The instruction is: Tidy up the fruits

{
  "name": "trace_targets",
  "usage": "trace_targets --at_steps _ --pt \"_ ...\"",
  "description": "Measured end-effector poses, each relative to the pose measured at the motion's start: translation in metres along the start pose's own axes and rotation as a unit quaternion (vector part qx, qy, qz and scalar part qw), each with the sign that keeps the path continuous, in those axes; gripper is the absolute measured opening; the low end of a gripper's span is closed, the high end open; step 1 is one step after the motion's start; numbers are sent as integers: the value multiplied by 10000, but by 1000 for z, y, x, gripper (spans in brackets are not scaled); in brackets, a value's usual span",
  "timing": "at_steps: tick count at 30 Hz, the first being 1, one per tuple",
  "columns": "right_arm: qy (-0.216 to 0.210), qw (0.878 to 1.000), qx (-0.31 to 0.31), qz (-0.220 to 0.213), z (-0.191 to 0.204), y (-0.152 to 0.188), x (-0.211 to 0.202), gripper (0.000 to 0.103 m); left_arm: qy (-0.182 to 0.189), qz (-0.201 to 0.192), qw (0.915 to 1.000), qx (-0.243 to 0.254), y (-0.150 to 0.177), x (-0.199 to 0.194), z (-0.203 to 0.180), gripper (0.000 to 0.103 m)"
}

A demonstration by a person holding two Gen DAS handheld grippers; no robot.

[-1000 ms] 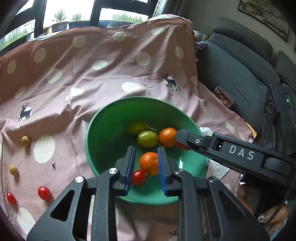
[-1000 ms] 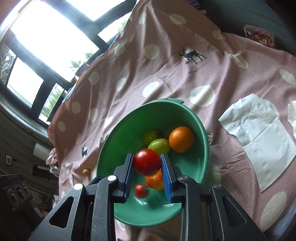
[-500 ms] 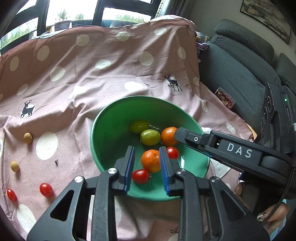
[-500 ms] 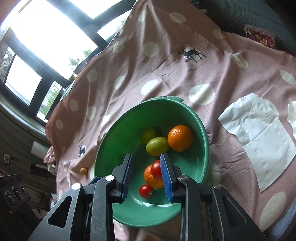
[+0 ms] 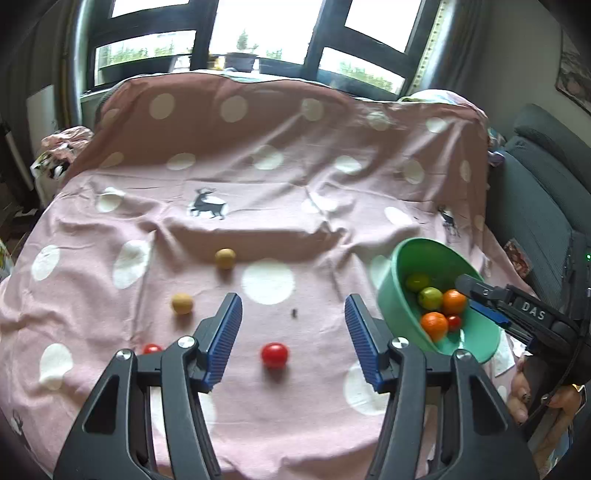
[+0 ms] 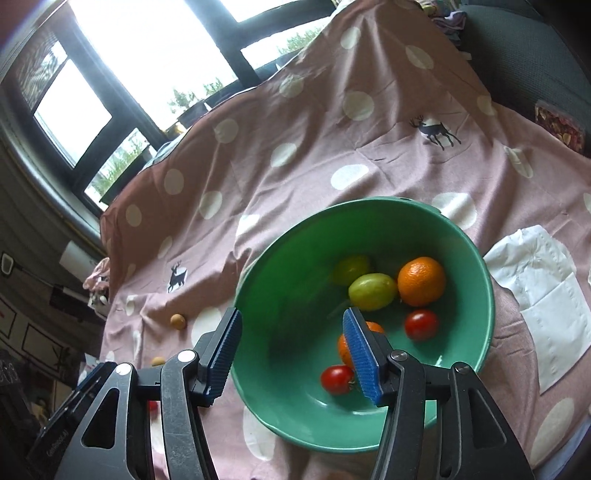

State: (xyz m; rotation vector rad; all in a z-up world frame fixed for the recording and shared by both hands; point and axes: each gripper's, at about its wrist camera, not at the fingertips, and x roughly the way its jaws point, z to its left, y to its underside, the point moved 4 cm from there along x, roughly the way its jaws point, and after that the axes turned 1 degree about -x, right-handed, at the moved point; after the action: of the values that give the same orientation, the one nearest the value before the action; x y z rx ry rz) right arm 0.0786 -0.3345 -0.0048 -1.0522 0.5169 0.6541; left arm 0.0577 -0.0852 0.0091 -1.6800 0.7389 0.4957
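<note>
A green bowl (image 6: pixel 476 254) on the pink dotted cloth holds two oranges (image 6: pixel 421 281), two green fruits (image 6: pixel 372 291) and two red tomatoes (image 6: pixel 421 324). My right gripper (image 6: pixel 291 343) is open and empty above the bowl's near left side. In the left wrist view the bowl (image 5: pixel 399 306) is at the right, with the right gripper (image 5: pixel 476 295) over it. My left gripper (image 5: pixel 293 325) is open and empty above the cloth. A red tomato (image 5: pixel 274 355) lies just ahead, between its fingers. A smaller red tomato (image 5: pixel 151 348) and two tan fruits (image 5: pixel 182 303) (image 5: pixel 225 258) lie to the left.
A white paper napkin (image 6: pixel 546 306) lies right of the bowl. A grey sofa (image 5: pixel 535 206) stands at the right of the cloth. The cloth's far part rises up toward the windows (image 5: pixel 236 33). A small dark speck (image 5: pixel 294 313) sits on the cloth.
My right gripper opened and let the red tomato drop into the bowl. My left gripper swung left from over the bowl to the loose fruits and opened wide.
</note>
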Motion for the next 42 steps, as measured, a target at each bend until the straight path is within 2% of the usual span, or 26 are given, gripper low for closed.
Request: trace_targets --at_steps 4,8,14,18,21,25,28,30,33,36,40,42 --pt "-17 9990 -436 122 29 7 11 59 -350 93 9977 -574 12 -1 49 61" --pt "-77 9959 -854 274 59 20 28 59 -773 330 9942 -667 24 9 77 60" --pt "-428 9881 -1335 637 100 46 57 59 -1019 608 9899 -774 33 23 102 59" --pt "-762 9820 -1415 991 120 64 75 59 -1038 727 9888 -783 37 29 106 59" --pt "-813 9789 -1429 1216 126 76 87 59 -1061 822 9881 -754 40 34 106 58" --pt "-639 9786 -1392 1378 125 83 100 58 -1024 942 9877 -718 43 41 103 55" --pt "-568 9776 -1369 1495 123 86 106 50 -1097 964 9875 -601 45 46 100 54" --pt "-487 9773 -1381 1534 121 88 109 49 -1141 965 9874 -530 46 49 99 53" --pt "-364 9765 -1427 1573 121 91 114 48 -1154 1080 9856 -598 49 54 101 50" --pt "-288 9749 -1479 1638 122 94 117 43 -1173 1161 9842 -642 52 59 103 47" --pt "-179 9732 -1590 1652 123 98 119 41 -1177 1120 9845 -659 51 59 103 46" --pt "-142 9725 -1627 1658 124 99 120 40 -1219 1114 9841 -652 51 60 102 41"
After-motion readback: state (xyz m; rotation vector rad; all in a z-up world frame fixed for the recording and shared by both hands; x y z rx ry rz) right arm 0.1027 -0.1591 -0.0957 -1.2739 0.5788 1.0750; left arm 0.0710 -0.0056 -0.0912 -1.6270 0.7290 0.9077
